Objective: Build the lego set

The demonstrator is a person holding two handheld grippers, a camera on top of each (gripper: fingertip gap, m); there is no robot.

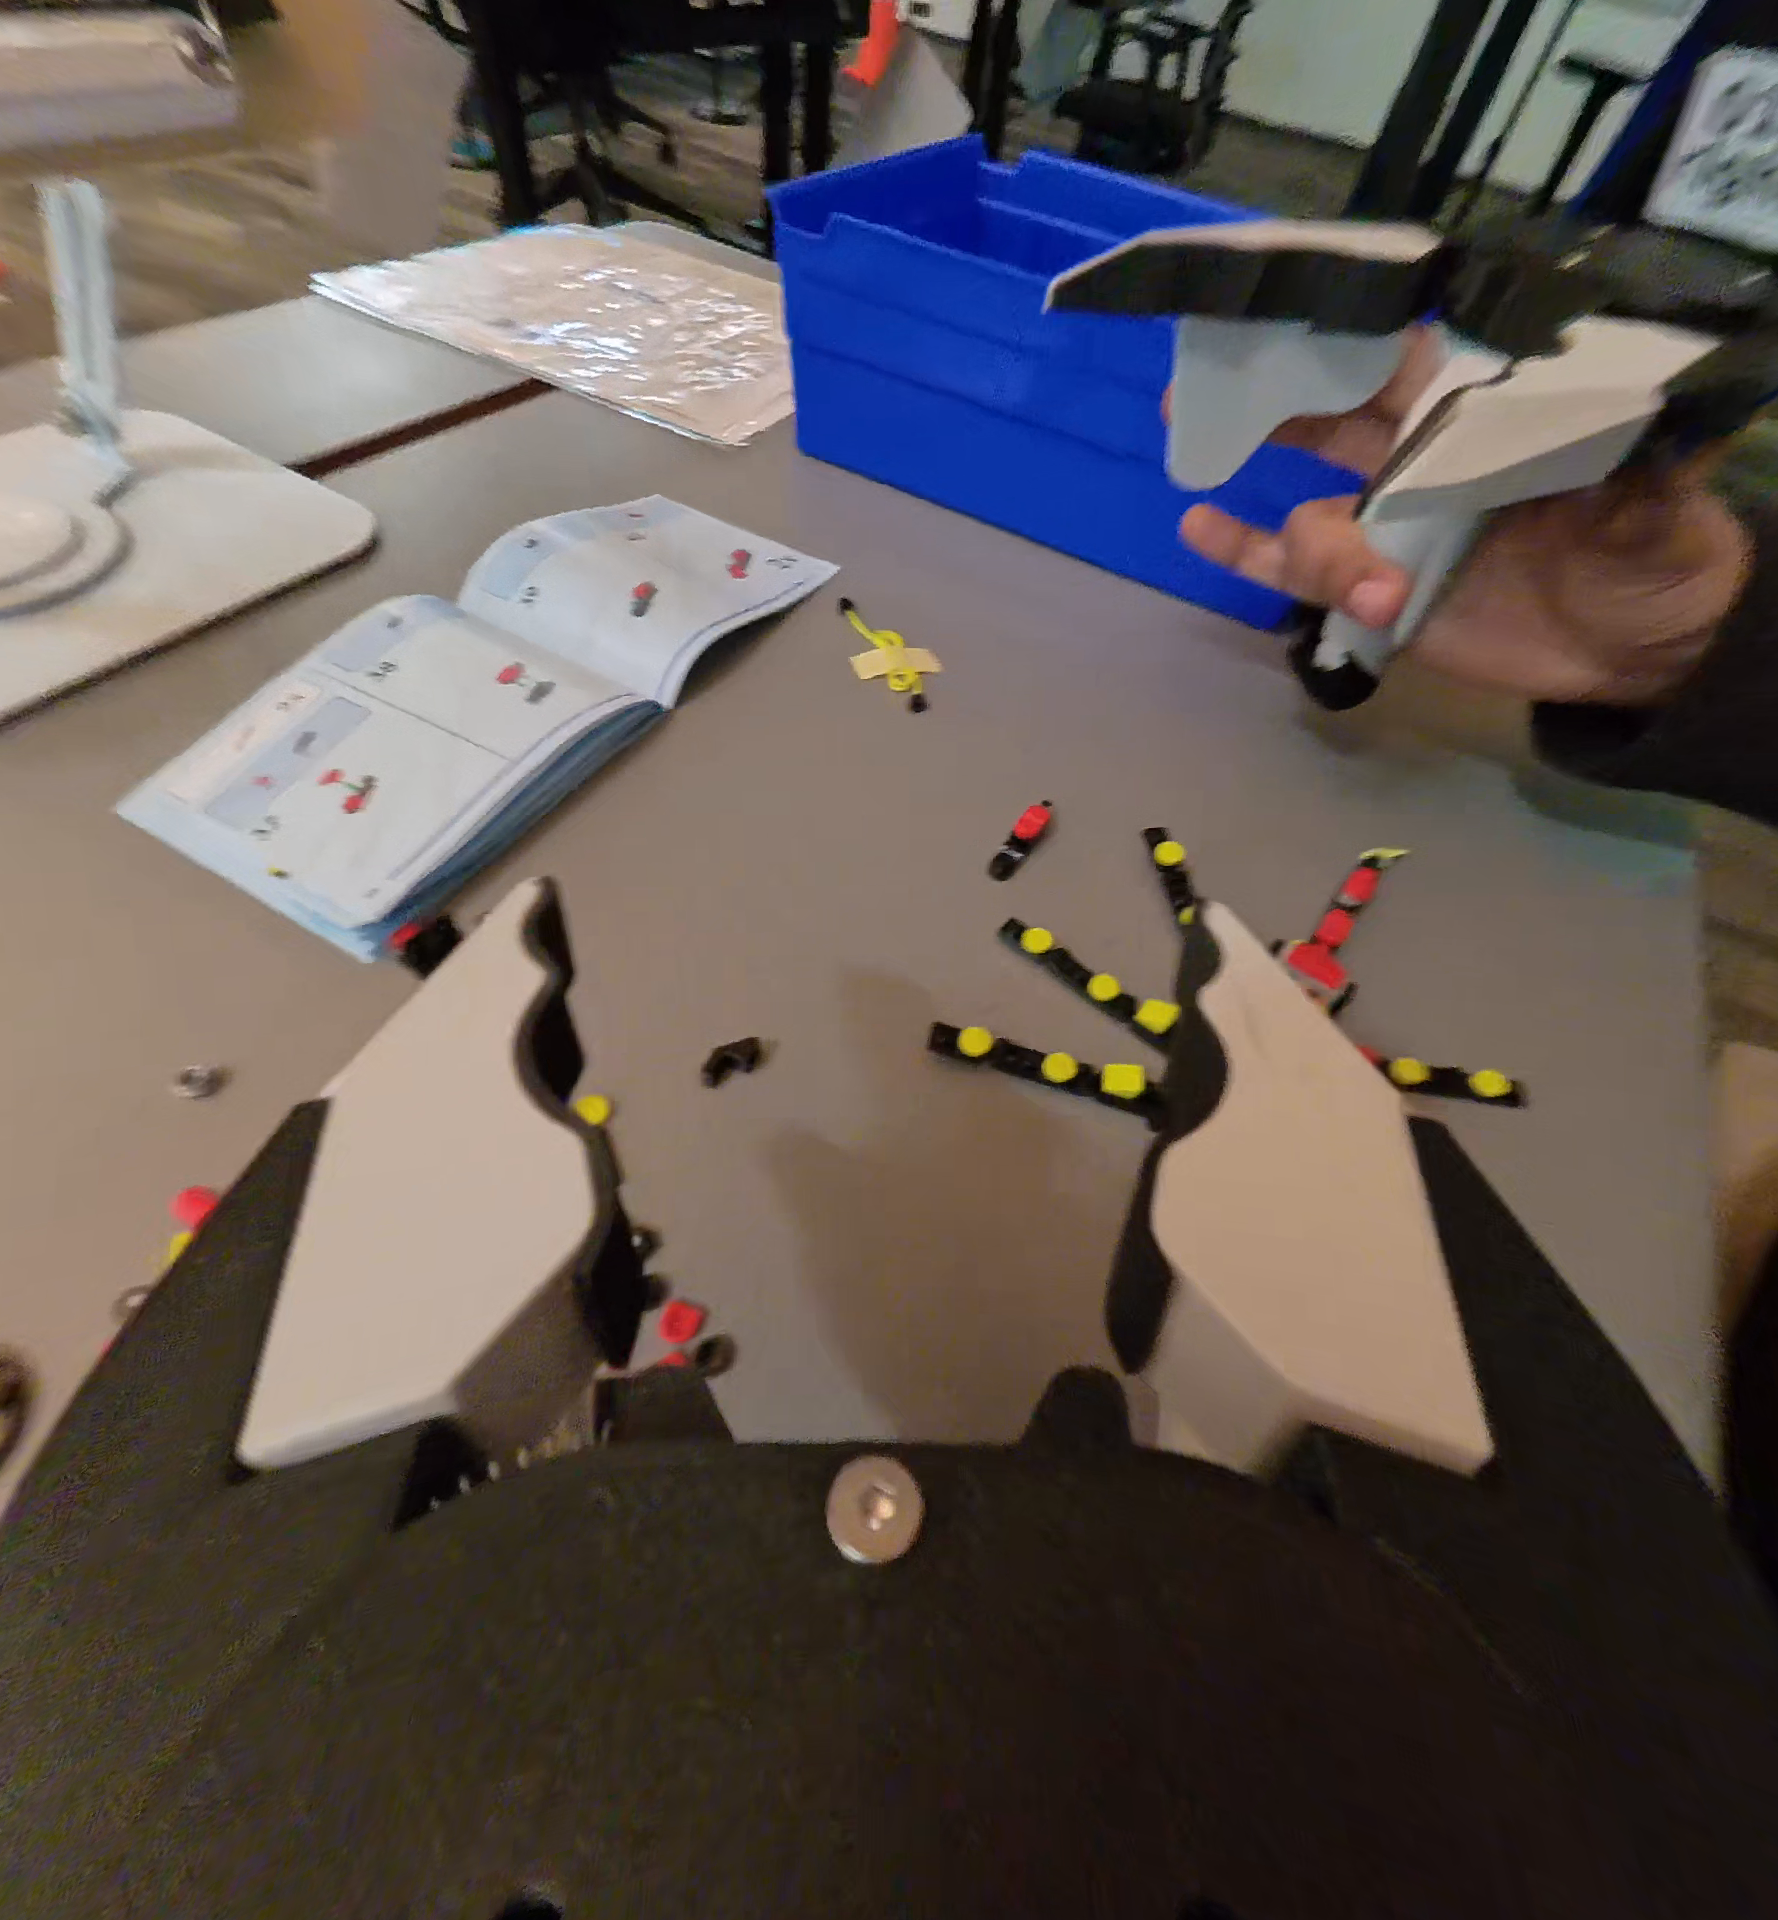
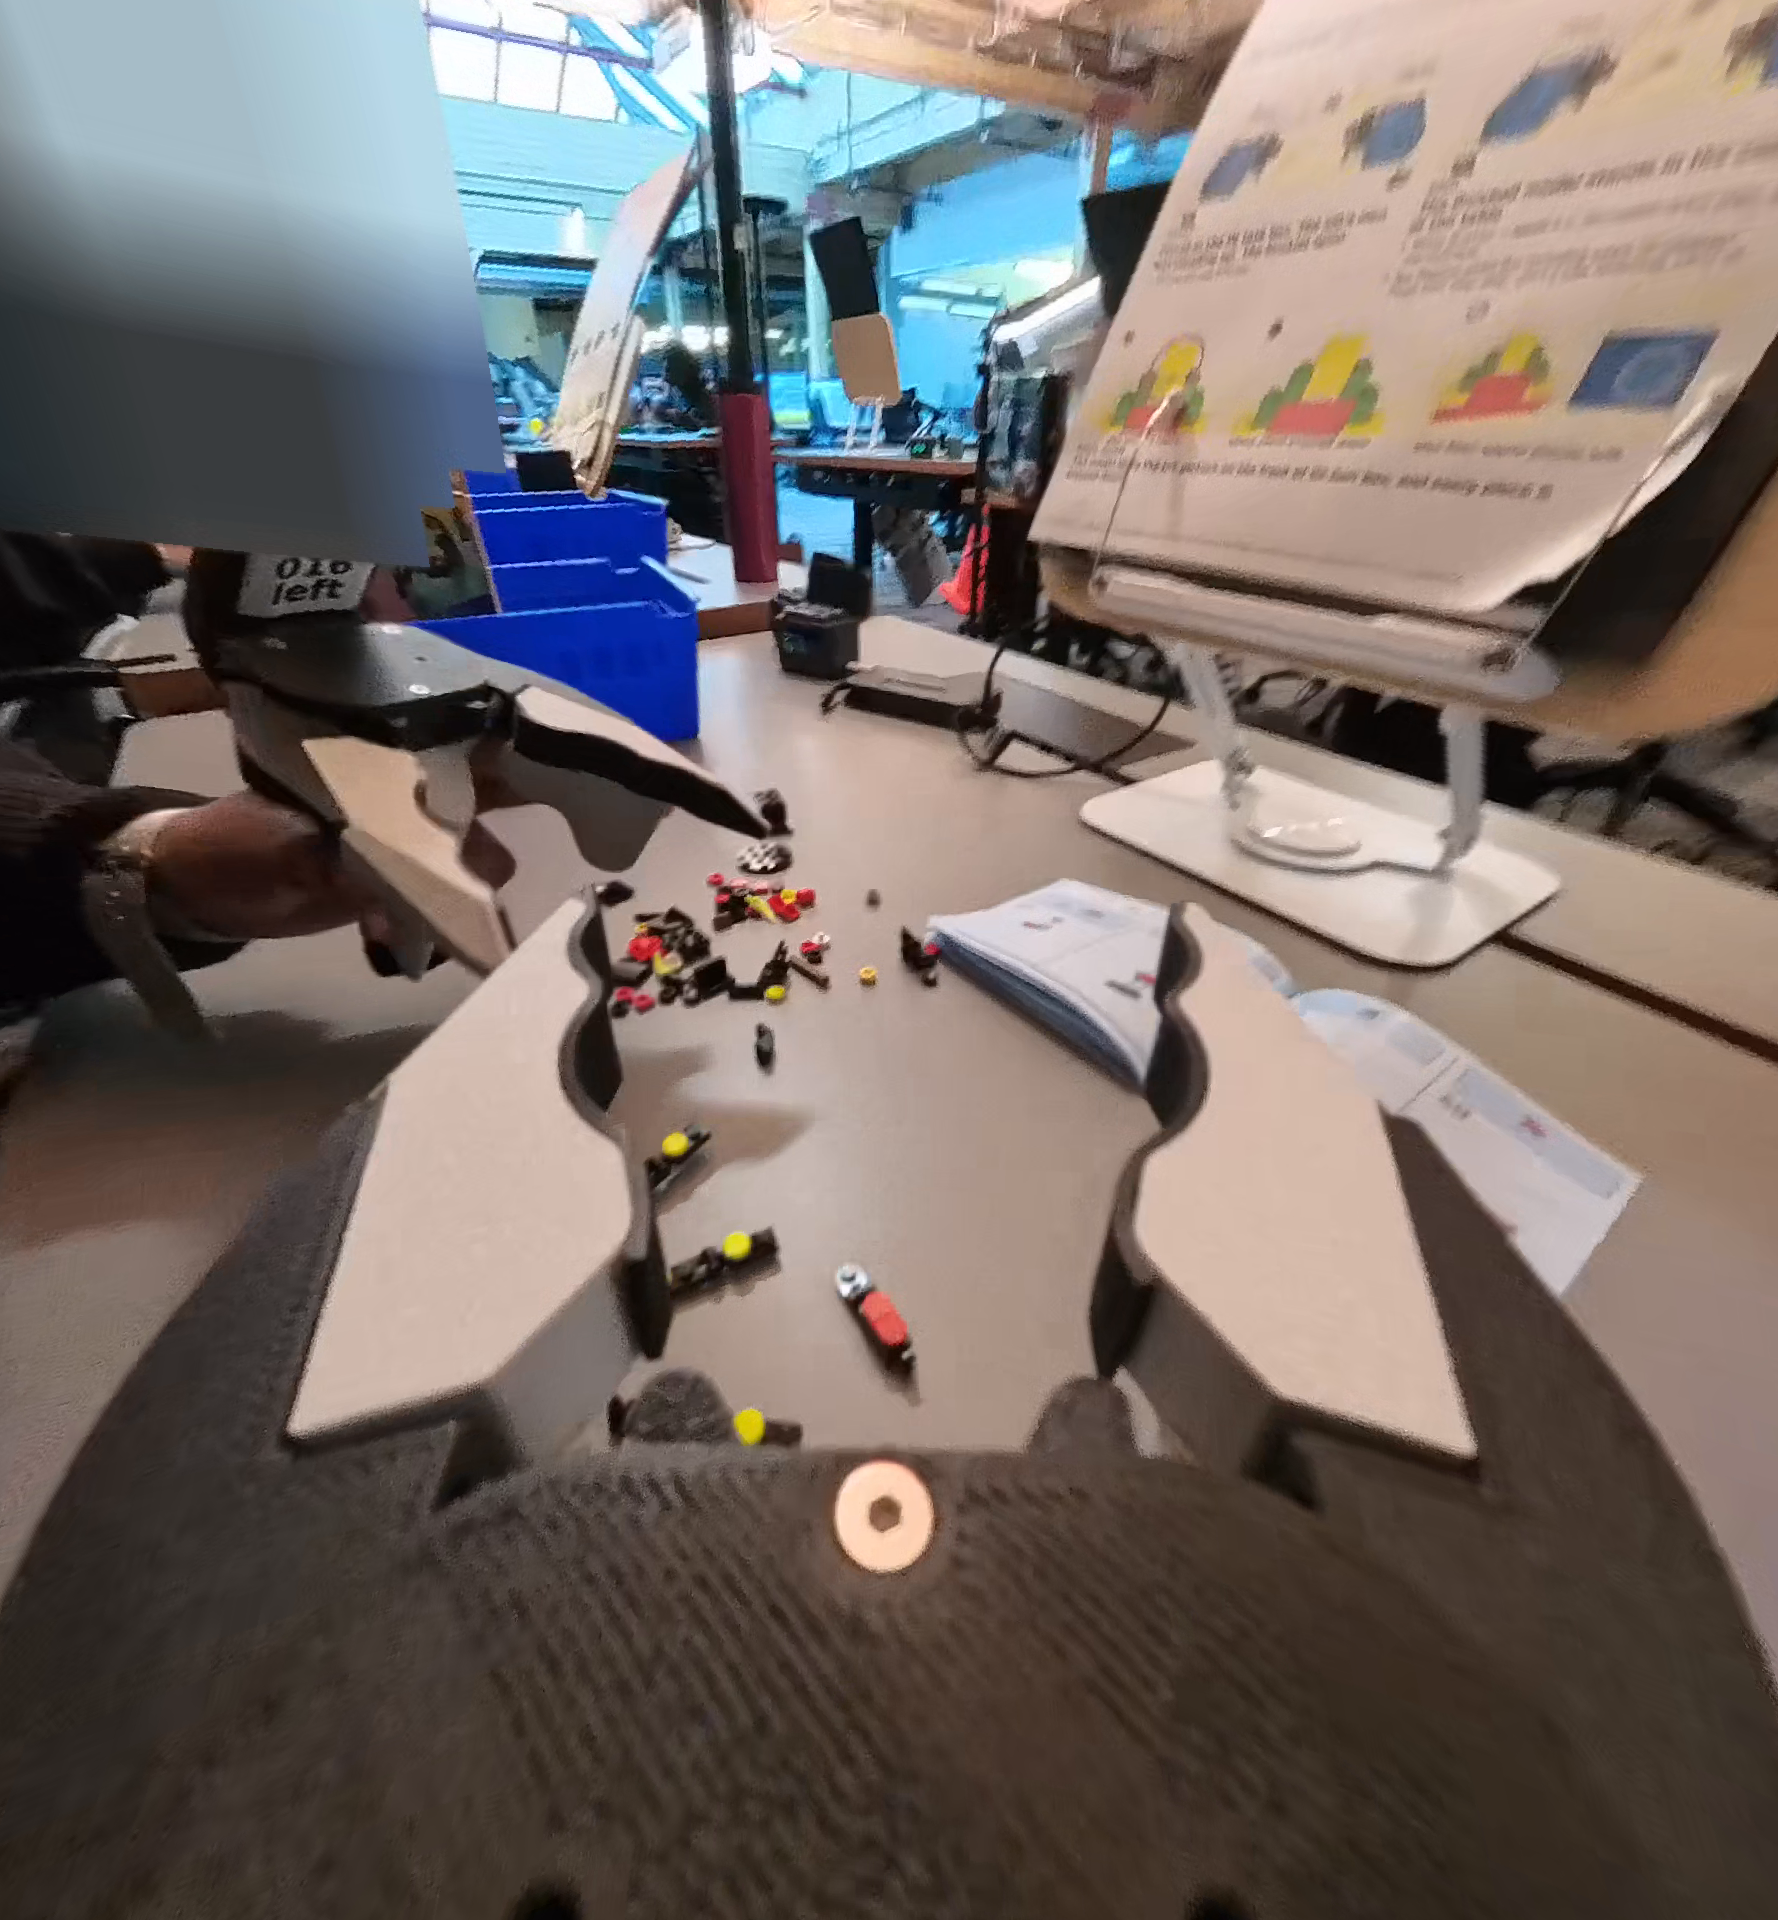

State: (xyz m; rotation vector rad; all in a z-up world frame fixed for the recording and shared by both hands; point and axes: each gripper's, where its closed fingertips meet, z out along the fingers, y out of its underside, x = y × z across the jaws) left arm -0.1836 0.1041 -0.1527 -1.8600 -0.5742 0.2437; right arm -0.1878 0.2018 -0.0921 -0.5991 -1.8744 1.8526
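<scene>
On the matte grey table (image 1: 781, 852) we see our left gripper (image 1: 869, 914) hanging above the surface with its two pale, wavy-edged fingers (image 1: 469, 1143) spread wide and nothing between them. Ahead of it lie long flat black lego strips (image 1: 1046, 1070) studded with round and square yellow pieces, fanned out side by side, with a small black-and-red piece (image 1: 1020, 840) just beyond them and a red-and-black strip (image 1: 1332, 935) partly hidden behind the right-hand finger. A tiny glossy black piece (image 1: 731, 1060) sits alone between the fingers' tips. Off to the left lies the open instruction booklet (image 1: 469, 717), its thin paper pages bowed upward, and behind it a hard blue plastic bin (image 1: 926, 343).

Our right gripper (image 2: 880, 914) also hovers with its fingers parted and empty, over the black-and-red piece (image 2: 877, 1314) and the yellow-studded strips (image 2: 724, 1257). Farther on we see a loose scatter of small red, yellow and black lego pieces (image 2: 729, 940), near the left gripper's (image 2: 646, 831) dark-lined tips. A white flat-based stand (image 2: 1321, 862) carries a tilted printed sheet (image 2: 1436, 291) at the right.
</scene>
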